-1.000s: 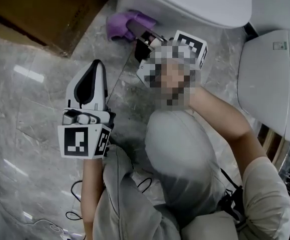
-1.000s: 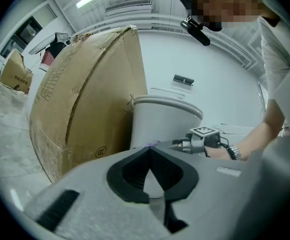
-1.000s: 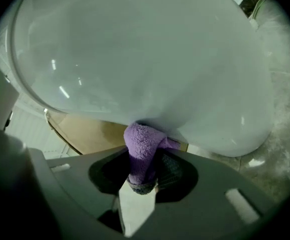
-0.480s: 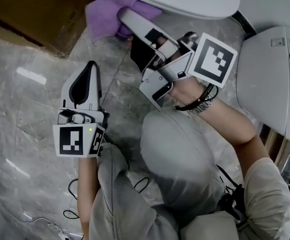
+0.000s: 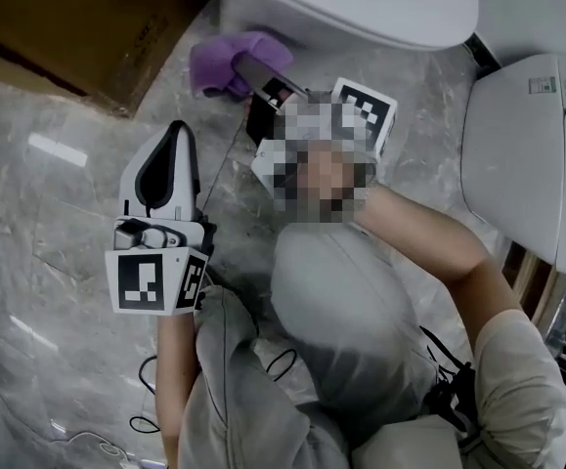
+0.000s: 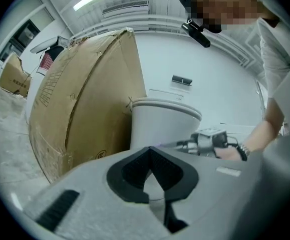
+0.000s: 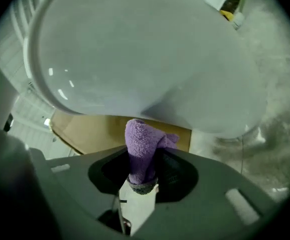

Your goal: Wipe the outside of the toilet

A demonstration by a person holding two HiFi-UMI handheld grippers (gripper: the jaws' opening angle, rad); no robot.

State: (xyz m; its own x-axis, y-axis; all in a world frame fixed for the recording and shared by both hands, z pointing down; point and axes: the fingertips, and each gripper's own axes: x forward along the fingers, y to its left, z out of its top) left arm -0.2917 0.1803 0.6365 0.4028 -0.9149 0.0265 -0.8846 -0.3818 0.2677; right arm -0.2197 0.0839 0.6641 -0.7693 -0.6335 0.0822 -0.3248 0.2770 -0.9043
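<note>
A grey marble floor [image 5: 48, 193] fills the head view, with the toilet [image 5: 361, 3] at 12 o'clock and a box [image 5: 77, 18] at 10 o'clock. The right gripper [image 5: 260, 78] is clamped on a purple cloth [image 5: 219, 62], held just under the bowl at 11 o'clock; whether they touch is unclear. The left gripper [image 5: 173, 137] hangs over the floor at 8 o'clock, jaws together and empty.

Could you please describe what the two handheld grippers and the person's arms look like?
Both grippers have light grey shells with black ribbed pads inside the jaws: left gripper, right gripper. Each carries a white cube with black square markers. The right wrist wears a dark band, and a pale short sleeve covers that upper arm.
</note>
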